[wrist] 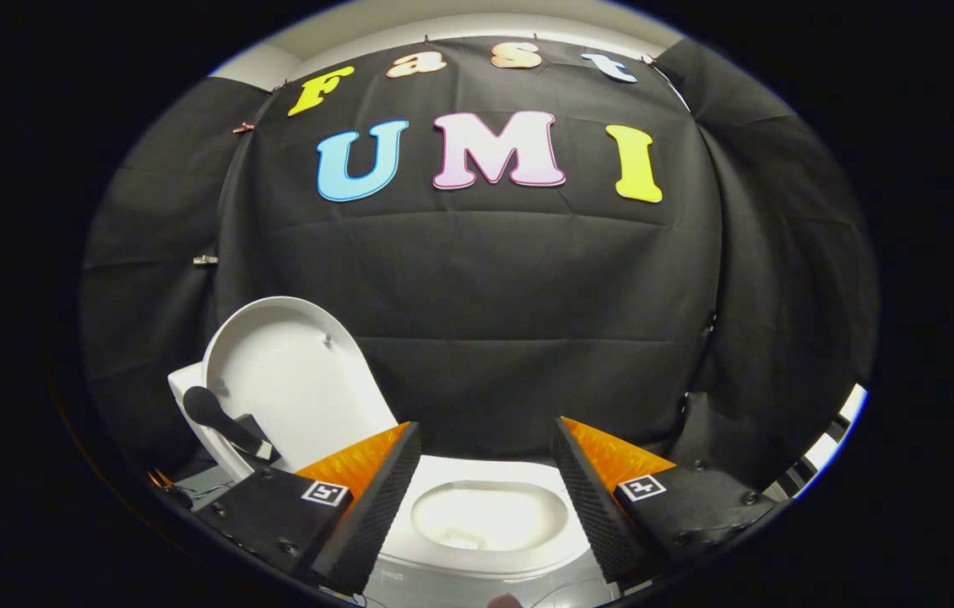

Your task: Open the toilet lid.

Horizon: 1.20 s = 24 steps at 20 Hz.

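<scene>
The white toilet lid stands raised, tilted back to the left beyond my left finger, its inner face toward me. Below and ahead, the white toilet seat and the bowl lie uncovered, showing between my two fingers. My gripper hovers above the bowl, open wide, with nothing between its fingers and touching neither lid nor seat.
A dark rounded handle or lever sticks out at the lid's lower left, next to the white tank. Black cloth hangs close behind the toilet. A striped light surface shows at the far right.
</scene>
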Each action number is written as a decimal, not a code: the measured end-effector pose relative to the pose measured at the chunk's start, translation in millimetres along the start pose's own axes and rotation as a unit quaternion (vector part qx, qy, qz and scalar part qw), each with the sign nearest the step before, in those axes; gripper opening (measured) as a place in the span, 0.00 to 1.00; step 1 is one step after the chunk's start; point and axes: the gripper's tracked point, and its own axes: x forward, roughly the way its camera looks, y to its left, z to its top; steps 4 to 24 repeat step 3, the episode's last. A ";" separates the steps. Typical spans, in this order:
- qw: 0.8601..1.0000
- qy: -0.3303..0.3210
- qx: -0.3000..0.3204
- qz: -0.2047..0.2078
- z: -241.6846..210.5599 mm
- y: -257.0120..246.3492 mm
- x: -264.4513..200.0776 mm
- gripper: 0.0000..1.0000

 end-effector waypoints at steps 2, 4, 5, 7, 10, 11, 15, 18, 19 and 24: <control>1.000 0.002 0.004 0.000 -2.7 -1.0 0.8 1.00; 1.000 0.004 0.004 0.000 -4.3 -2.2 1.8 0.99; 1.000 0.004 0.004 0.000 -4.3 -2.2 1.8 0.99; 1.000 0.004 0.004 0.000 -4.3 -2.2 1.8 0.99; 1.000 0.004 0.004 0.000 -4.3 -2.2 1.8 0.99; 1.000 0.004 0.004 0.000 -4.3 -2.2 1.8 0.99; 1.000 0.004 0.004 0.000 -4.3 -2.2 1.8 0.99; 1.000 0.004 0.004 0.000 -4.3 -2.2 1.8 0.99; 1.000 0.004 0.004 0.000 -4.3 -2.2 1.8 0.99; 1.000 0.004 0.004 0.000 -4.3 -2.2 1.8 0.99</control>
